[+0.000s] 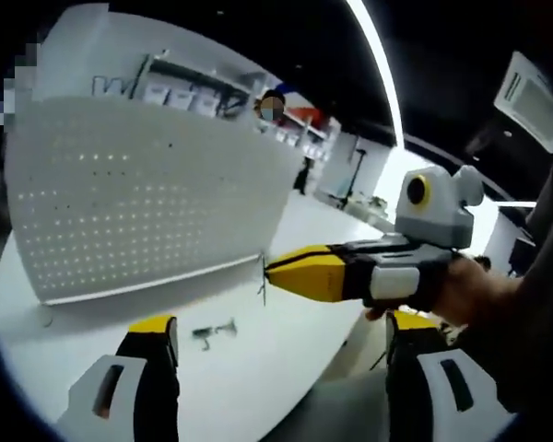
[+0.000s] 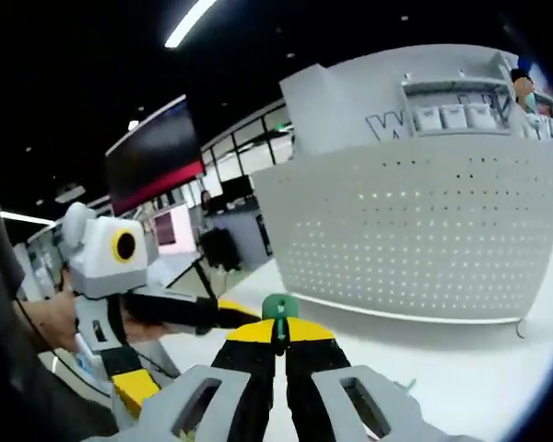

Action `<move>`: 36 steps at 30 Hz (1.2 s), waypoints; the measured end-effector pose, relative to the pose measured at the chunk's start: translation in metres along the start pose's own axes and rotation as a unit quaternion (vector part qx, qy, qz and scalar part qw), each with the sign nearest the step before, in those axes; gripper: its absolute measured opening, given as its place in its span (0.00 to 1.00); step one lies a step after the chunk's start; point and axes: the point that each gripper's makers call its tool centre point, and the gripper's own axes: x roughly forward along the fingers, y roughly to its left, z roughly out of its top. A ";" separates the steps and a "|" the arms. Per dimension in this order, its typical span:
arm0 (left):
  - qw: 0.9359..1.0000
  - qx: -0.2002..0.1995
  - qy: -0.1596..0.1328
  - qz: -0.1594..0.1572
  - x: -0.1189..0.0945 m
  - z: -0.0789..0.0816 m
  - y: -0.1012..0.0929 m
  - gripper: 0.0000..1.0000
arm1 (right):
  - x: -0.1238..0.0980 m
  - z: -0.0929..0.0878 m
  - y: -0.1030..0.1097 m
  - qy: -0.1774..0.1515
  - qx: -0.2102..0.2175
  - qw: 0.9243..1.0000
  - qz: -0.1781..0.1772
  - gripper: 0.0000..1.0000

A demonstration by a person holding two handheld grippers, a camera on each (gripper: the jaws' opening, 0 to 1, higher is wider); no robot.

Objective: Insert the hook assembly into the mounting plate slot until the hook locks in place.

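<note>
At frame centre of the left gripper view, our right gripper (image 1: 269, 270) pinches a thin wire hook (image 1: 262, 279), its long axis vertical in frame, just off the perforated mounting plate (image 1: 138, 198). Our left gripper (image 1: 281, 345) stands wide apart. Lower centre, another small metal piece (image 1: 214, 331) lies on the white table (image 1: 258, 368), with bare surface around it.

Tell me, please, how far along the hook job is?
Early. Done: the right gripper has shut on a thin hook and lifted it off the table. In hand: carrying it toward the pegboard. Left: seating it in a slot. Another hook lies on the table; the left gripper is open.
</note>
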 end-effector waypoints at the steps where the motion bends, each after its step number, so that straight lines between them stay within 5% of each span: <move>1: 1.000 0.001 0.000 -0.002 -0.001 0.000 -0.001 0.98 | 0.000 -0.001 -0.001 0.002 -0.004 1.000 -0.002 0.00; 23: 0.998 -0.040 -0.044 0.008 -0.023 0.012 0.004 1.00 | 0.017 0.004 -0.021 -0.008 -0.079 0.994 -0.075 0.00; 29: 0.995 -0.041 -0.076 0.041 -0.032 0.026 0.023 1.00 | 0.026 0.017 -0.043 -0.026 -0.097 0.988 -0.114 0.00; 36: 0.994 -0.047 -0.080 0.052 -0.034 0.029 0.034 1.00 | 0.037 0.044 -0.077 -0.056 -0.119 0.979 -0.157 0.00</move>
